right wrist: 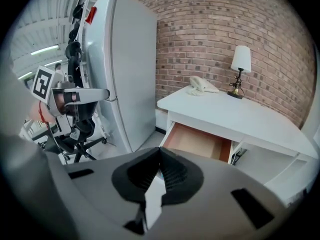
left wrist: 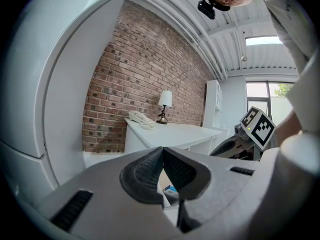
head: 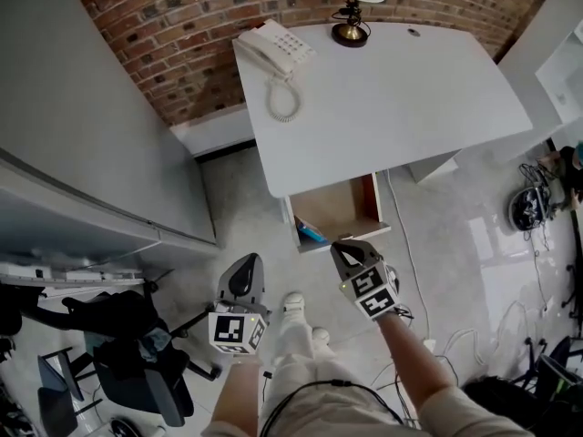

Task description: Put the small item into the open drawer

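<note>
Under the white desk (head: 392, 98) the drawer (head: 332, 206) stands pulled out, its wooden bottom showing. A small blue item (head: 311, 233) lies inside at the drawer's front left corner and also peeks out behind the left jaws, the blue item (left wrist: 170, 189). My right gripper (head: 339, 244) hovers just above the drawer's front edge, beside the item, shut with nothing between its pads; its own view shows the right gripper (right wrist: 160, 150) pointing at the drawer (right wrist: 200, 141). My left gripper (head: 248, 264) hangs lower left over the floor, away from the drawer, and the left gripper (left wrist: 163, 149) is shut and empty.
A white telephone (head: 273, 48) and a table lamp (head: 351, 7) stand on the desk by the brick wall. A tall grey cabinet (head: 73, 135) fills the left. A black office chair (head: 127, 344) sits lower left. Cables (head: 537, 208) lie on the floor at right.
</note>
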Demonstrator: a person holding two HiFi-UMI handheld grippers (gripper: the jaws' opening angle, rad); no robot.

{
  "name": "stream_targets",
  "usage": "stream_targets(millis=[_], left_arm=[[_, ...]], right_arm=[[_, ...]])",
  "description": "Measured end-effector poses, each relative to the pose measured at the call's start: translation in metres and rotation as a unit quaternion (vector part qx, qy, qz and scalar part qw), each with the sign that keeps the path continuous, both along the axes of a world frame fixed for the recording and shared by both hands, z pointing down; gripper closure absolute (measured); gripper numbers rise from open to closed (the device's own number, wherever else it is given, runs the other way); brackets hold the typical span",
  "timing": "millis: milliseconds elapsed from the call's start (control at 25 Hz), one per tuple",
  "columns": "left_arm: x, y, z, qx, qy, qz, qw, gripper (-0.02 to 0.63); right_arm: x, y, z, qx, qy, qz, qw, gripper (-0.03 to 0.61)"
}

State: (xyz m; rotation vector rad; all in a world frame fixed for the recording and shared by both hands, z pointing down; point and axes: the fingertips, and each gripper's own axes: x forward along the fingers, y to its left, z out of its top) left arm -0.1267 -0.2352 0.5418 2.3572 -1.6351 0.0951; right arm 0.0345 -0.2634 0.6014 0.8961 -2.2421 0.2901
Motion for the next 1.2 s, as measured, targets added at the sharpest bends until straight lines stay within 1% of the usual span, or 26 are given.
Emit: stream_targets(millis=[480,880,1200], left_arm=[[0.011,0.014,-0.048,0.014,0.01,0.02,0.9996,0.609],[0.017,0.031,-0.081,0.029,0.0,0.03,0.9991,0.609],[0.015,0.044,-0.107,0.043,-0.011,0.027,0.9987,0.609]], right_arm=[[0.017,0.019,-0.063,0.042,-0.033,0.018,0.998,0.572],[0.025,0.037,-0.102,0.061,-0.078,0.032,0.995,0.572],[0.033,0.046,-0.131,0.078,-0.106,0.041,0.991,0.574]])
